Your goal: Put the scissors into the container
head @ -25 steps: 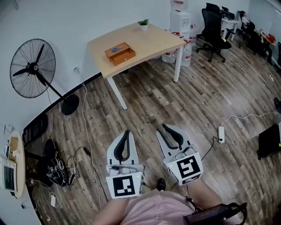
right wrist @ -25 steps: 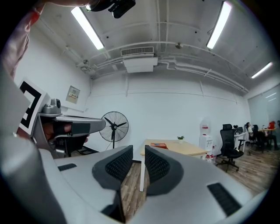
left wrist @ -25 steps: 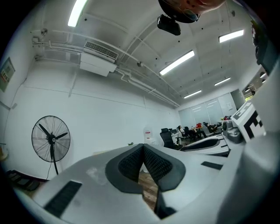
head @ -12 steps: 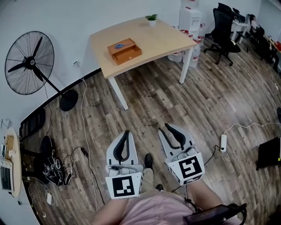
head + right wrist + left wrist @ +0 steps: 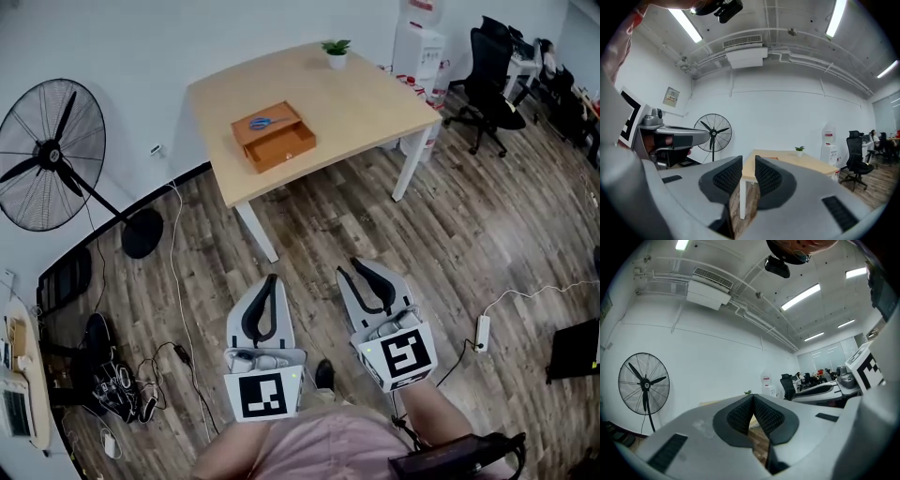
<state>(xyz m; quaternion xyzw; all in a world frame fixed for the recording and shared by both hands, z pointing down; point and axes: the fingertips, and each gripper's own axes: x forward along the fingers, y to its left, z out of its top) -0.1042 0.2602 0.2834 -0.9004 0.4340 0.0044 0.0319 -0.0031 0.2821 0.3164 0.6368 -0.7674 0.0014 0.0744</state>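
Blue-handled scissors (image 5: 262, 122) lie on the back part of the wooden container (image 5: 281, 147) on the surface (image 5: 361, 94), well apart from both claws. Left claw (image 5: 272, 278) is pinched together and empty; right claw (image 5: 354, 263) is a slit apart and empty. The scissors are probably light, stiff and slick, so grip across the handles.

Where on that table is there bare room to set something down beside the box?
The table is bare right of the wooden box, up to the plant at the far edge. Only a narrow strip lies in front of the box. The scissors lie on the box's far half.
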